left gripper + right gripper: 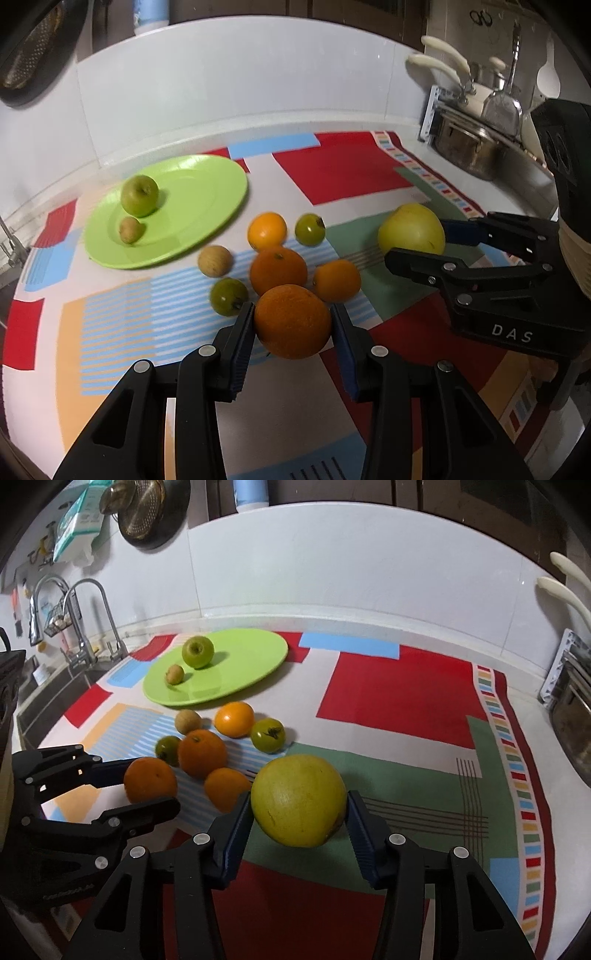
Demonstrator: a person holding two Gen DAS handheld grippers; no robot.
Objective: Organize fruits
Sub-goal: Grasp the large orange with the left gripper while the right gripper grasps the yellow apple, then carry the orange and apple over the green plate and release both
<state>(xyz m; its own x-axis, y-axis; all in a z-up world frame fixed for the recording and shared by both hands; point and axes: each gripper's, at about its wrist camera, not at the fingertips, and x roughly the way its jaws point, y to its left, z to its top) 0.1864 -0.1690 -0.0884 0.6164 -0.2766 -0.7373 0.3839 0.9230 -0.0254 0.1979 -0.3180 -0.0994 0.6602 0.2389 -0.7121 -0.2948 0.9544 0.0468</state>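
My left gripper [291, 321] is shut on an orange [292, 322] and holds it just above the mat; both also show in the right wrist view [149, 780]. My right gripper [298, 805] is shut on a large yellow-green fruit [299, 800], seen from the left wrist view too [410, 229]. A green plate [192, 199] at the back left holds a green apple [140, 195] and a small brown fruit [130, 229]. Several oranges [277, 271], green tomatoes [310, 229] and a brown fruit [215, 260] lie on the mat between the plate and the grippers.
A patterned mat [399, 694] covers the counter. Steel pots and pans [476, 144] stand at the back right. A sink with taps [77, 627] is at the far left. A white tiled wall [332, 565] runs behind.
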